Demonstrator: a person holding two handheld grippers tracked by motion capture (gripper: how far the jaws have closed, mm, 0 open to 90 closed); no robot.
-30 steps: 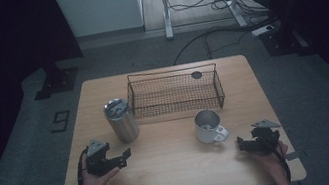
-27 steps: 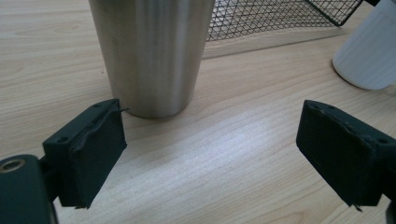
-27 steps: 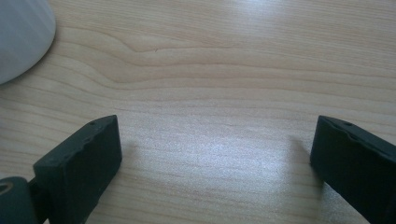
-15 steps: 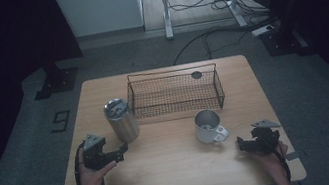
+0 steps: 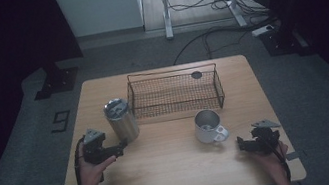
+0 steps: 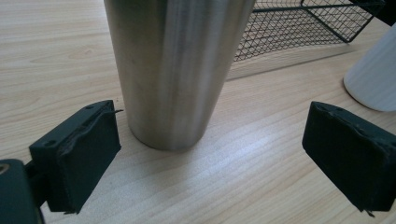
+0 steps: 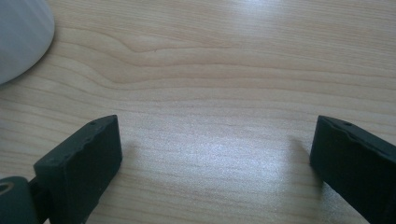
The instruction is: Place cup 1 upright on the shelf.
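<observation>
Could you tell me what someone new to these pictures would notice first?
Probably the steel tumbler, standing upright left of centre on the wooden table, with the left gripper open and aimed at its base. Behind it sits a black wire basket, and a white mug stands in front of the basket's right end. The right gripper rests open near the table's right edge.

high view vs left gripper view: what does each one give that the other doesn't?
High view alone: the tumbler's lid, the mug's handle, the right tool open over bare table, and the person's hands. Left gripper view alone: the open jaws of the left tool, short of the steel tumbler and apart from its base. Shared: tumbler, wire basket, white mug, wooden table.
</observation>
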